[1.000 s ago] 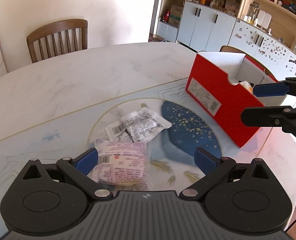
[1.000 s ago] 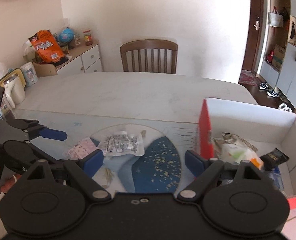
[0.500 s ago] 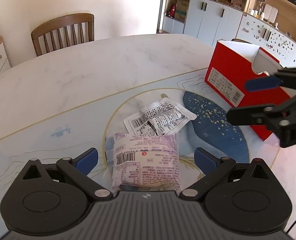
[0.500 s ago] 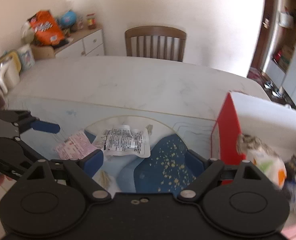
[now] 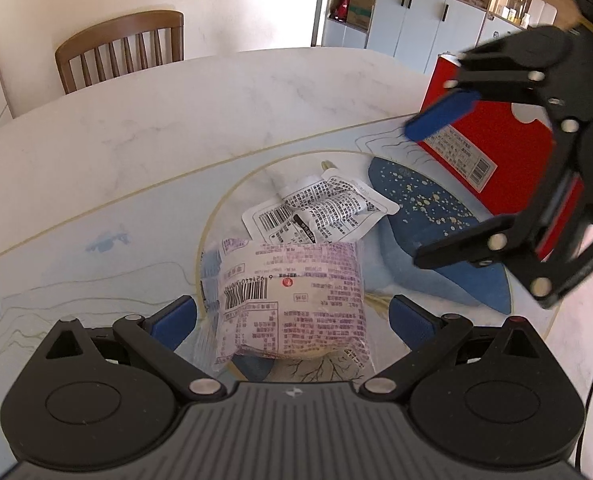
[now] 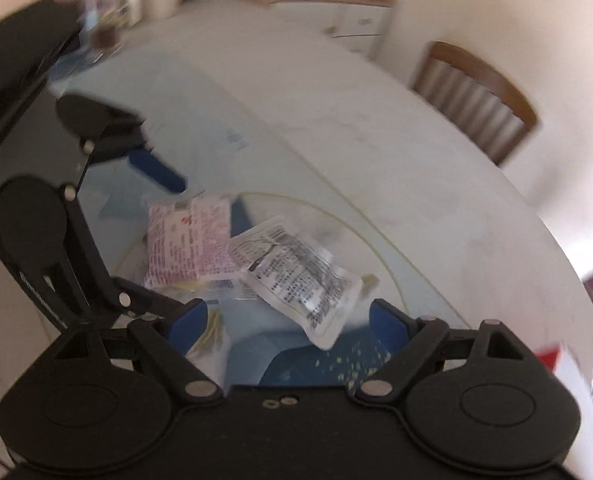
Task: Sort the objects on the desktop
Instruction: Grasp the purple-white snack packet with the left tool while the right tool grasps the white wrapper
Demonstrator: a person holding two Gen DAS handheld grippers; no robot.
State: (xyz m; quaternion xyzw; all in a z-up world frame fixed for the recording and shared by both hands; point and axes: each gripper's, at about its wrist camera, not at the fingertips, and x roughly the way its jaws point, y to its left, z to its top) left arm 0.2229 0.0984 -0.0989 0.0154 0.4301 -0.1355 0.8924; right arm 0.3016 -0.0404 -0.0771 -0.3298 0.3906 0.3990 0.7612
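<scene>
The pink packet [image 5: 292, 298] is seen on the desk [image 5: 176, 120], between the spread fingers of the left hand-held gripper [image 5: 292, 316]. The white pouch [image 5: 320, 210] lies just behind it, apparently touching. The right hand-held gripper [image 6: 288, 320] is also spread, empty, above the white pouch.

Glossy plastic packets [image 5: 292, 296], marble-look table [image 5: 176, 120], wooden chair [image 5: 124, 48].

A pink printed packet [image 5: 292, 300] lies on the table [image 5: 176, 128] between the left tool's [image 5: 292, 316] spread blue fingers. A crumpled white packet [image 5: 320, 212] touches its far end. The right tool [image 5: 448, 184] hovers open before a red box [image 5: 508, 148].
</scene>
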